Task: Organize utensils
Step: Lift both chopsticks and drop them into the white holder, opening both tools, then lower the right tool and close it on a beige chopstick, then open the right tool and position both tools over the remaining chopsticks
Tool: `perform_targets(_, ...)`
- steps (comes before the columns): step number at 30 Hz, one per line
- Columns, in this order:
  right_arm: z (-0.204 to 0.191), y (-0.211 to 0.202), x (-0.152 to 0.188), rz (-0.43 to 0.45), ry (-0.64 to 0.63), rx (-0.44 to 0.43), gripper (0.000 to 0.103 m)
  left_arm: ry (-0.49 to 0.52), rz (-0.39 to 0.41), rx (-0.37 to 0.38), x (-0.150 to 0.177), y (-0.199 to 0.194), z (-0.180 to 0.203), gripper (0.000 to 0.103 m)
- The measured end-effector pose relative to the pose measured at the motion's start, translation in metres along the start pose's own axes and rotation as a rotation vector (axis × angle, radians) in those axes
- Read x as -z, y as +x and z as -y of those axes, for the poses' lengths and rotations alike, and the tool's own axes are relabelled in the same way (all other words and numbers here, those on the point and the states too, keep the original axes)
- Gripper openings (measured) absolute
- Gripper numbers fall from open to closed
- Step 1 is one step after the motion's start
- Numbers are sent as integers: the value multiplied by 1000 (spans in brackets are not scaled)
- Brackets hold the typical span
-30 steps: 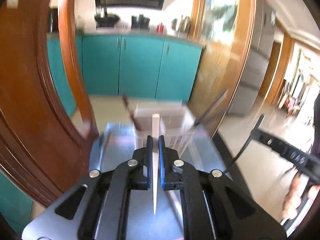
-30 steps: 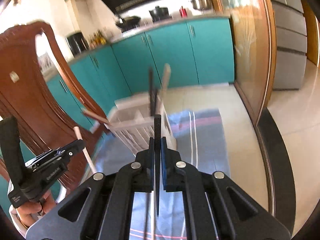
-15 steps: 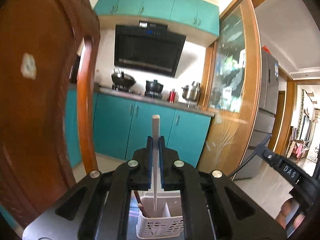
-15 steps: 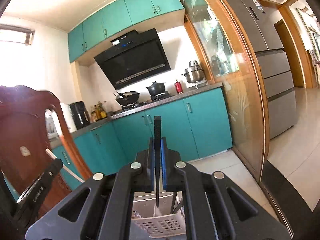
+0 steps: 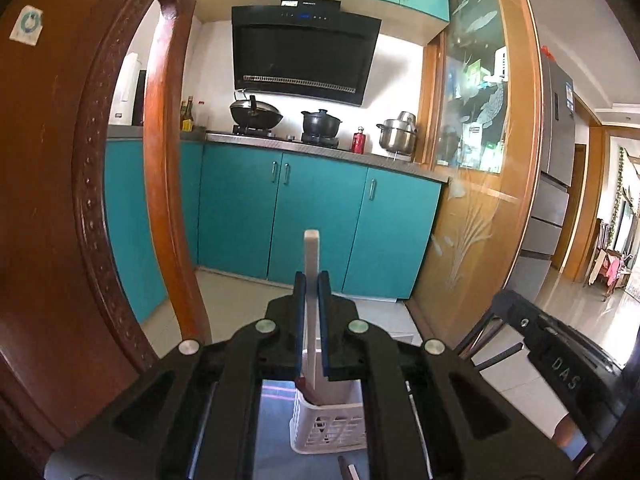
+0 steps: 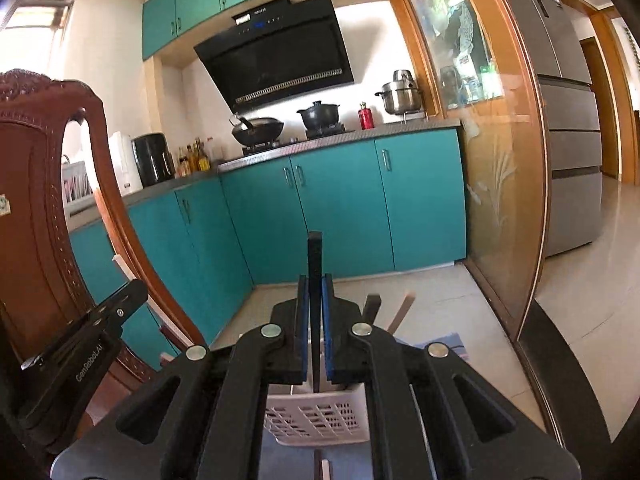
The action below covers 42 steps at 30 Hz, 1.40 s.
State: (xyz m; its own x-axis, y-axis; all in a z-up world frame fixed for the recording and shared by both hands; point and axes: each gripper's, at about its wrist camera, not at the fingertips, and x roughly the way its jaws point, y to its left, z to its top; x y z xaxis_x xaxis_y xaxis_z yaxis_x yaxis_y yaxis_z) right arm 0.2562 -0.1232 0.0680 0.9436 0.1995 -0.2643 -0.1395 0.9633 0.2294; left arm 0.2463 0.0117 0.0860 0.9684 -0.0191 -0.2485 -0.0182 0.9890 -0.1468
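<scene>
The left gripper [image 5: 311, 280] is clenched on a white utensil handle [image 5: 311, 264], held upright, its top poking out at twelve o'clock above the jaws. Its lower end drops toward the white basket [image 5: 328, 428] at six o'clock, but the gripper body covers most of that basket, so which compartment it sits over cannot be told. A reddish-brown utensil tip [image 5: 301, 385] peeks from the basket's left side, mostly hidden.

The right gripper [image 6: 315, 280] is clamped on a black utensil handle [image 6: 315, 252], also upright, its bottom end just above the white basket's [image 6: 320, 420] rim. What kind of utensils these two are stays hidden; only the handles show. At one o'clock of that gripper, a black handle [image 6: 372, 306] and a wooden handle [image 6: 402, 312] lean out of the basket, cut off below. A wooden chair [image 6: 36, 200] fills nine o'clock, the left gripper's body in front of it.
</scene>
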Motion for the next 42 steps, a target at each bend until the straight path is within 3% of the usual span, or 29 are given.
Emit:
perform_targets(1, 1, -1, 0, 1, 1, 1, 10, -3, 2, 0, 0, -3, -1, 13)
perform_targets(4, 2, -12, -3, 20, 5, -1, 34, -6, 18, 10, -2, -14, -2, 33)
perform_targets(5, 4, -20, -5, 39, 18, -5, 37, -6, 26, 17, -3, -19, -2, 34)
perform_targets(13, -1, -82, -12, 101, -14, -64, 38, 15, 98, 5, 6, -63, -7, 38)
perform_targets(16, -5, -94, 8, 50, -58, -217, 29, 35, 54, 49, 24, -69, -11, 39)
perform_targets(17, -6, -93, 16, 29, -73, -250, 28, 49, 24, 53, 31, -66, -10, 39)
perform_targets(19, -8, -73, 47, -101, -146, -221, 26, 62, -46, 39, 45, -55, -12, 39)
perform_targets(24, 5, 25, 137, -629, -185, -70, 26, 3, -268, 53, 74, -23, -25, 41)
perform_targets(27, 8, 50, 171, -770, -191, -25, 26, -23, -358, 52, 86, -9, -29, 45)
perform_targets(32, 4, 65, 198, -854, -191, -8, 26, 18, -393, 26, 95, -3, -23, 52)
perform_targets(36, 0, 67, 206, -854, -202, 11, 26, 58, -400, 19, 100, -3, -17, 55)
perform_targets(40, 6, 65, 205, -857, -156, 60, 6, 85, -427, 14, 104, 3, -11, 55)
perform_targets(42, 18, 62, 201, -861, -99, 87, 6, 96, -450, 13, 109, 7, -7, 55)
